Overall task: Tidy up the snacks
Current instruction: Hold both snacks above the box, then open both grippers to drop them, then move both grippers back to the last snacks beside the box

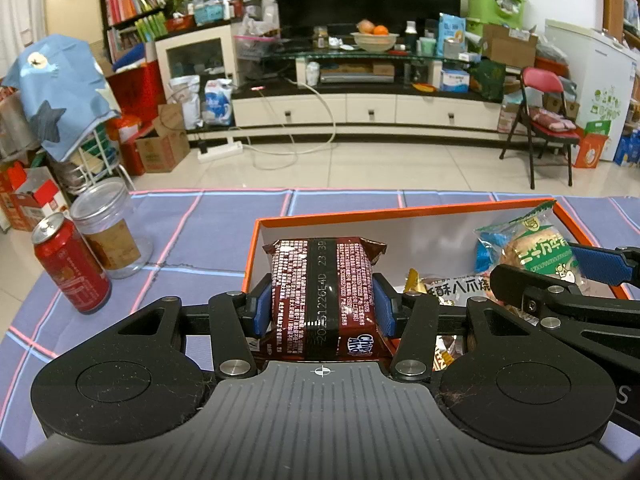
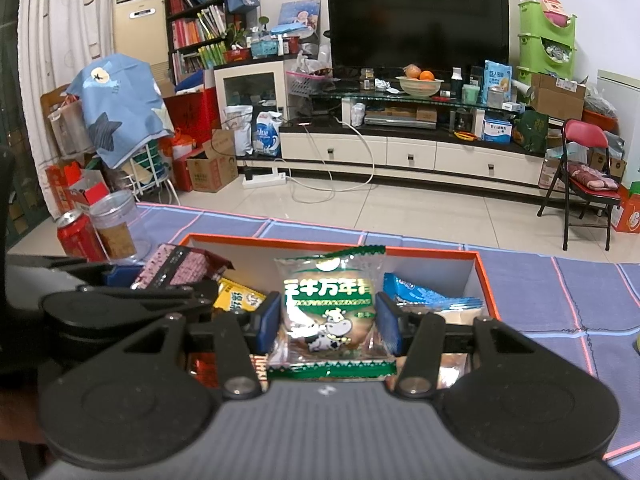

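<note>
An orange-rimmed white box (image 1: 320, 218) stands on the purple checked tablecloth and holds several snack packets. My left gripper (image 1: 323, 306) is shut on a brown Chips Ahoy cookie pack (image 1: 323, 280), held over the box's left part. My right gripper (image 2: 327, 326) is shut on a green-and-clear bread packet (image 2: 328, 308), held over the box's (image 2: 476, 264) middle. The bread packet (image 1: 536, 248) and right gripper also show at the right of the left wrist view. The cookie pack (image 2: 176, 266) shows at the left of the right wrist view. A blue packet (image 2: 424, 294) and a yellow packet (image 2: 236, 300) lie in the box.
A red soda can (image 1: 70, 266) and a clear plastic jar (image 1: 110, 232) stand on the table left of the box; both also show in the right wrist view, the can (image 2: 78, 236) beside the jar (image 2: 116, 224). Beyond the table edge are floor, a TV cabinet and a red folding chair (image 1: 544, 120).
</note>
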The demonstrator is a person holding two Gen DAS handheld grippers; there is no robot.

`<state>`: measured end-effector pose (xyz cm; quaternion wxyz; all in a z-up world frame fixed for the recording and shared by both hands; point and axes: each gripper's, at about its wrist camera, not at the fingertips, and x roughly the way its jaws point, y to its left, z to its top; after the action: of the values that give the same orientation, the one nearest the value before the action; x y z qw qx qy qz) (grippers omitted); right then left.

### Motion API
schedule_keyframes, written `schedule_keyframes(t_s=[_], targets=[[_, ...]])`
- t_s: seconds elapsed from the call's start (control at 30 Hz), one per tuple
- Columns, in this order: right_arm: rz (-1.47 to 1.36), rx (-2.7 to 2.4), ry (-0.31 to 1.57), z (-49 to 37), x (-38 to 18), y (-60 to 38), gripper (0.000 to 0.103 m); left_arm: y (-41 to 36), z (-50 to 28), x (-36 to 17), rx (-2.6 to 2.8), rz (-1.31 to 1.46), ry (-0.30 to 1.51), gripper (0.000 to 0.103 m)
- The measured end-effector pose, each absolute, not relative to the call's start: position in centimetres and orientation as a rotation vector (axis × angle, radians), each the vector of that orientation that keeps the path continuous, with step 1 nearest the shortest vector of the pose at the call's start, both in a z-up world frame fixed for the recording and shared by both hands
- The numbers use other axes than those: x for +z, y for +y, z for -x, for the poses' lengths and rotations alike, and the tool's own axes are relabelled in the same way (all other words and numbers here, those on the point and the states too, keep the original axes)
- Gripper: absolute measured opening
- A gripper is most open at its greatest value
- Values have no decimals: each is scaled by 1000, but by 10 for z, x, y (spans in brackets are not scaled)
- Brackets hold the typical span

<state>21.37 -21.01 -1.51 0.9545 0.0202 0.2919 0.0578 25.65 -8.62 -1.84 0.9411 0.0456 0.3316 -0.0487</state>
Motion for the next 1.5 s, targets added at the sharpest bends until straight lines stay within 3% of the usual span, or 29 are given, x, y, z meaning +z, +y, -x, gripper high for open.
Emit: schedule_keyframes(t_s=[0.17,0.2,0.23,0.27,0.3,0.33,0.5,0.57,0.63,0.73,0.87,0.97,1.17,1.27,1.37,1.43,1.5], targets=[[-40,114,589,-213,-15,-211,55,-87,-257,-18,-106,-99,678,21],[-40,111,582,-212,-15,-211,59,-87,-257,-18,-105,-98,679,24],[-38,103,575,-211,-15,-211,67,-86,-257,-17,-100,-92,674,30],[-32,84,564,-210,-13,-212,69,-85,-257,-16,-92,-85,670,49],[-30,84,554,-209,-12,-213,69,-83,-257,-14,-86,-77,659,61],[-37,83,546,-208,-10,-216,74,-81,-256,-12,-85,-70,650,64],[-1,93,507,-187,5,-223,76,-68,-242,12,-104,-35,597,65],[28,133,499,-165,16,-227,83,-61,-235,22,-118,-25,573,65],[72,216,497,-129,23,-230,102,-54,-227,31,-127,-11,556,67],[142,247,555,-78,-4,-231,102,-44,-210,37,-164,34,551,75],[134,294,716,-50,-60,-227,102,-41,-182,27,-207,34,593,75],[248,359,737,-40,-83,-210,102,-41,-164,10,-231,5,643,75],[535,751,750,-39,-79,-200,102,-39,-146,-14,-260,-36,706,74],[848,950,773,-43,-77,-190,102,-38,-147,-16,-287,-33,714,73],[1050,1077,820,-62,-79,-183,92,-43,-149,-19,-316,-60,715,73],[1030,1176,923,-81,-82,-182,73,-46,-150,-24,-324,-85,728,73],[1048,1215,935,-92,-89,-180,81,-49,-151,-30,-331,-109,739,73]])
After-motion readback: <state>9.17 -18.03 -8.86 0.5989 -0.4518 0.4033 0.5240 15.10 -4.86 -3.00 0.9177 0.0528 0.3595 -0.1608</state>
